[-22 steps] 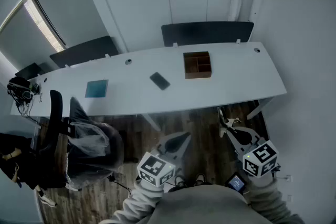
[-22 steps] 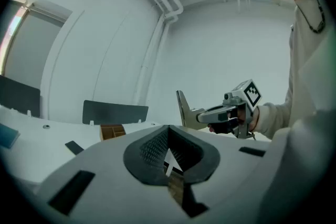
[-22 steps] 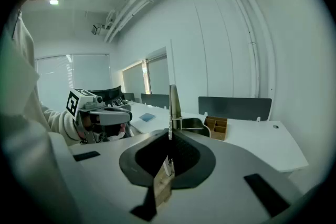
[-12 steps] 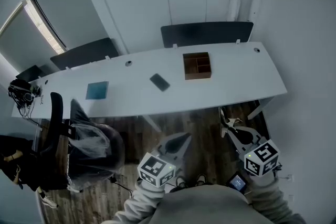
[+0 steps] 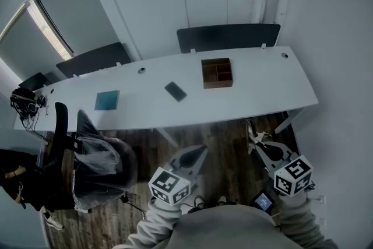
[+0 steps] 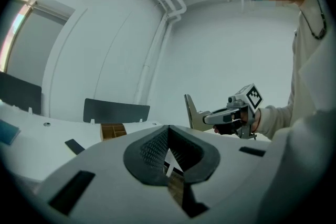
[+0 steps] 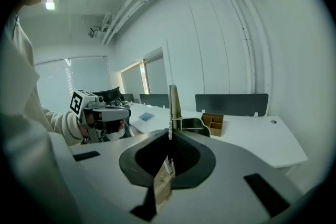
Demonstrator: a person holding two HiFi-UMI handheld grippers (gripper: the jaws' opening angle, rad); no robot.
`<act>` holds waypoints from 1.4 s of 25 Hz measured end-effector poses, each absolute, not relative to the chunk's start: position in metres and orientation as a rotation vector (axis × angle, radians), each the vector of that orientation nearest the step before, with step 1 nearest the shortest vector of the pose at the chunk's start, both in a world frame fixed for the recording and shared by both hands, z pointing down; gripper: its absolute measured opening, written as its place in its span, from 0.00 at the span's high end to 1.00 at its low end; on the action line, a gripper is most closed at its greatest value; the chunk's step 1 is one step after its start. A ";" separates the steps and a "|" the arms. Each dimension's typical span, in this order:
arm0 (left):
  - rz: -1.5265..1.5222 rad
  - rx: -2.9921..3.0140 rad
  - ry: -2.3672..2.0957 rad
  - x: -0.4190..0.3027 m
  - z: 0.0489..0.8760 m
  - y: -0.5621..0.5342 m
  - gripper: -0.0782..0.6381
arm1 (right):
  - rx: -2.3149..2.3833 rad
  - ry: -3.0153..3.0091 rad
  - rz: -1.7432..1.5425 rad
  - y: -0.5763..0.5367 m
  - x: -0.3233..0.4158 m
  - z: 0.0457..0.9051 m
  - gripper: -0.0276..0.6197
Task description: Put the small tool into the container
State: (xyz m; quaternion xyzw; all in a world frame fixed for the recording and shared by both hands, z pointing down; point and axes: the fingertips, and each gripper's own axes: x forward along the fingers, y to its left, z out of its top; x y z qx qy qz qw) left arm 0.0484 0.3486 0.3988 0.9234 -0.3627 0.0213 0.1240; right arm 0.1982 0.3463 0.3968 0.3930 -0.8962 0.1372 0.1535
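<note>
A small dark flat tool (image 5: 175,91) lies on the long white table (image 5: 262,93). To its right stands a brown wooden container (image 5: 217,73) with compartments, empty as far as I can see. Both grippers hang low over the floor, well short of the table. My left gripper (image 5: 200,151) points toward the table with its jaws together and nothing in them. My right gripper (image 5: 252,130) is shut too, its jaws forming one thin blade (image 7: 171,99). The left gripper view shows the tool (image 6: 74,146), the container (image 6: 113,130) and the right gripper (image 6: 192,110).
A blue pad (image 5: 107,100) lies at the table's left part. Dark partition panels (image 5: 227,37) stand behind the table. An office chair with a plastic bag (image 5: 96,163) stands on the wood floor at left. Headphones (image 5: 23,101) sit at the table's far left end.
Both grippers drift only slightly over the floor and stay shut. Nothing on the table has moved.
</note>
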 end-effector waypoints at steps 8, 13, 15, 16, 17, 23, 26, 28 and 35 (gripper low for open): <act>0.037 2.706 -1.057 0.072 0.386 0.340 0.89 | 1.124 -2.581 0.378 0.337 0.226 0.402 0.92; 0.057 2.726 -1.044 0.101 0.398 0.335 0.89 | 1.187 -2.600 0.460 0.343 0.261 0.414 0.92; 0.037 2.702 -0.998 0.112 0.402 0.332 0.89 | 1.211 -2.601 0.483 0.346 0.275 0.412 0.92; 0.033 2.699 -0.982 0.117 0.401 0.329 0.89 | 1.219 -2.601 0.487 0.346 0.281 0.410 0.92; 0.037 2.705 -0.974 0.122 0.400 0.327 0.89 | 1.225 -2.599 0.489 0.345 0.287 0.409 0.92; 0.118 2.768 -0.989 0.131 0.395 0.315 0.89 | 1.242 -2.572 0.495 0.334 0.306 0.415 0.92; 0.106 2.739 -1.042 0.114 0.402 0.299 0.89 | 1.225 -2.558 0.485 0.325 0.304 0.421 0.92; 0.076 2.722 -1.068 0.104 0.404 0.288 0.89 | 1.207 -2.556 0.475 0.320 0.301 0.423 0.92; 0.046 2.692 -0.963 0.111 0.445 0.261 0.89 | 1.161 -2.531 0.452 0.283 0.277 0.442 0.92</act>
